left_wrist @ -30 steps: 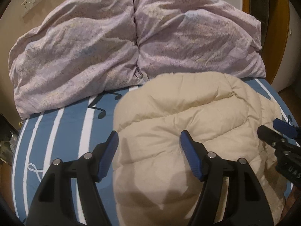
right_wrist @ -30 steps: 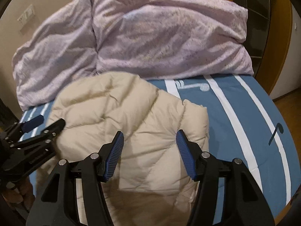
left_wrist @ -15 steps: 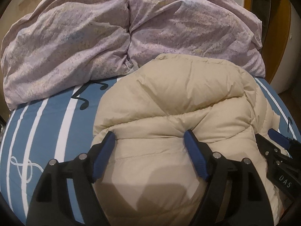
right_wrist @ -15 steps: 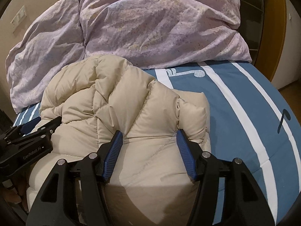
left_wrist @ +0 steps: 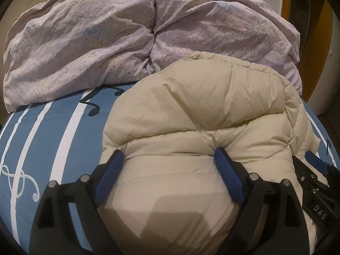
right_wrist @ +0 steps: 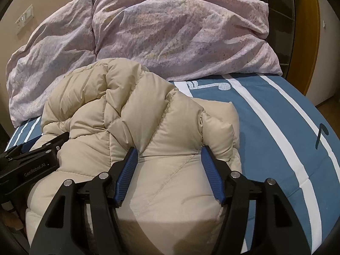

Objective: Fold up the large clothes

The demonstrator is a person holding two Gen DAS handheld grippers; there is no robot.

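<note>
A puffy beige down jacket [left_wrist: 201, 110] lies bunched on the blue striped bed; it also shows in the right wrist view [right_wrist: 136, 114]. My left gripper [left_wrist: 167, 157] is open, its blue fingers pressed into the jacket's near fold with padding bulging between them. My right gripper [right_wrist: 167, 153] is open too, its fingers straddling a bulge of the jacket's right side. The right gripper shows at the right edge of the left wrist view [left_wrist: 314, 170]; the left gripper shows at the left of the right wrist view [right_wrist: 40, 150]. The jacket's near edge is hidden under the grippers.
A crumpled lilac duvet [left_wrist: 119, 34] is heaped along the head of the bed, also in the right wrist view [right_wrist: 180, 31], touching the jacket's far edge. Blue sheet with white stripes [right_wrist: 276, 127] lies bare to the right and to the left [left_wrist: 53, 131]. A wooden door frame [right_wrist: 308, 31] stands far right.
Both grippers have moved forward and down onto the jacket. The jacket has been pushed toward the duvet and bunched higher. The jaws stay open.
</note>
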